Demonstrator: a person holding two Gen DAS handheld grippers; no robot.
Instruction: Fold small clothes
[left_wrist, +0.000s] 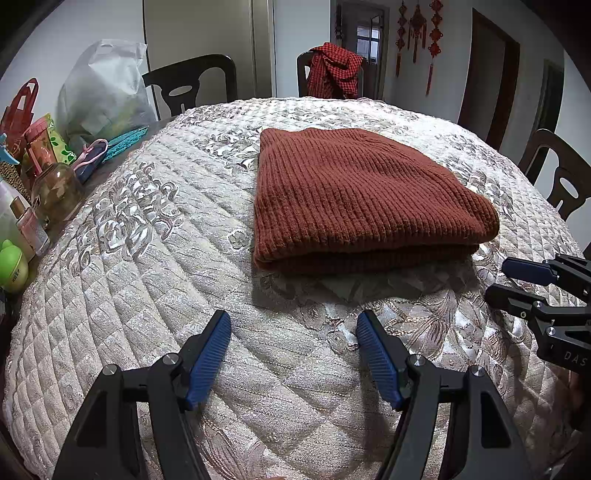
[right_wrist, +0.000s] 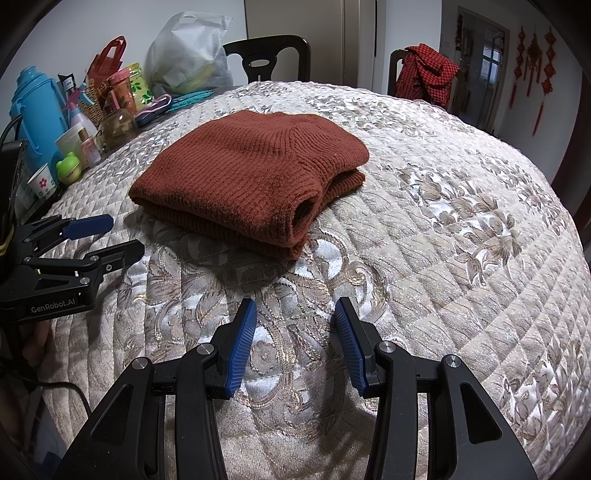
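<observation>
- Since the knit sweater (right_wrist: 251, 173) is soft, thick and limp, its near folded edge is best pinched.
- Both the left gripper (left_wrist: 293, 354) and the right gripper (right_wrist: 295, 343) are held spread and empty over the quilted table cover (right_wrist: 443, 258).

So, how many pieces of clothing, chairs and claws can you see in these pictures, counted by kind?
Clothing: 2, the folded rust knit sweater on the table and the red checked garment hung over a chair.
Chairs: 3, back left, back middle under the garment, and right.
Claws: 2, left claw and right claw, both open.
Total: 7
</observation>
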